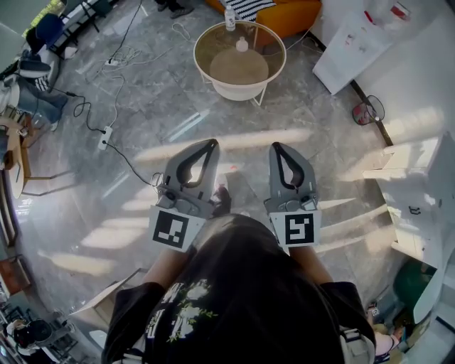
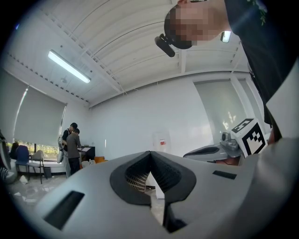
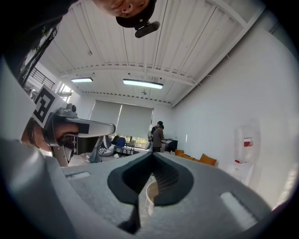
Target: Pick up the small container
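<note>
Small container [image 1: 242,45]: pale, rounded, narrower at the top. It sits on the tinted glass top of the round table [image 1: 202,65], a little beyond the table's middle in the head view. It looks to stand upright, long axis vertical, neck up, though it is too small in frame to be sure. Contents cannot be made out.

Clear bottle [image 1: 229,18] with a label stands upright on the same top, at the far rim, just behind and slightly left of the small container. The two are close but apart. Its fill is not readable.

The table itself is bowl-like: white rim and white frame, with a lighter disc showing below the glass. Only these two things show on it.

Left gripper [image 1: 210,144]: jaws pressed together at the tips, nothing between them. Its own view shows the dark pads meeting in a point, with only the room beyond in the hollow behind them.

Right gripper [image 1: 277,147]: jaws likewise closed tip to tip and empty. A curved white rim shows through the hollow behind the pads.

Both grippers are held level and side by side over the grey marble floor [image 1: 156,99], tips aimed toward the table. The small container lies well ahead of both tips, roughly on the line between them, with open floor in between. No contact with table or container.
</note>
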Demonstrator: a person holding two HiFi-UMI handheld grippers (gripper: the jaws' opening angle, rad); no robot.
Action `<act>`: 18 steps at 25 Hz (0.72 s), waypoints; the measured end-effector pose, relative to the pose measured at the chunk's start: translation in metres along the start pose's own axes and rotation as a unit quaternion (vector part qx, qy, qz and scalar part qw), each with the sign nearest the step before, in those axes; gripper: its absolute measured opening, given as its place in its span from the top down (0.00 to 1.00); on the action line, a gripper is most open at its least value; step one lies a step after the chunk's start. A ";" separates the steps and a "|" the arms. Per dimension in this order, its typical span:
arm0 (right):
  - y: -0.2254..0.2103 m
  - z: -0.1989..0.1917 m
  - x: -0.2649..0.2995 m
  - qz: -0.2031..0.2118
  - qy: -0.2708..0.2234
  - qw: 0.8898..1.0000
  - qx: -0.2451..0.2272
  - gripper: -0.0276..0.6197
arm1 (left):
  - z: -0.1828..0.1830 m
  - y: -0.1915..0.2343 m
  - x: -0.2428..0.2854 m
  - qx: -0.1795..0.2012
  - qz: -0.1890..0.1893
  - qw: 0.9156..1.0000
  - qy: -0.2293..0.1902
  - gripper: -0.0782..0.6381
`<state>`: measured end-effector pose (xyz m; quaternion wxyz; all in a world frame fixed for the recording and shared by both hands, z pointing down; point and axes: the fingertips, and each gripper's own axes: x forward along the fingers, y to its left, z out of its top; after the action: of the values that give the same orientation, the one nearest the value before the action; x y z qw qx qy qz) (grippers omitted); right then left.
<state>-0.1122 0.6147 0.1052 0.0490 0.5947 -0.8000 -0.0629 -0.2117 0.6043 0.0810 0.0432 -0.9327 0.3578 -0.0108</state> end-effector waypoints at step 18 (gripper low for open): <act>0.006 0.007 0.151 -0.045 -0.002 0.999 0.004 0.96 | -0.013 0.154 0.058 -0.001 -0.041 0.999 -0.013 0.89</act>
<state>-0.1620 0.4723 0.0992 0.0419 0.6298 -0.7731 -0.0627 -0.2714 0.4506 0.0796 0.0463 -0.9469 0.3183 0.0000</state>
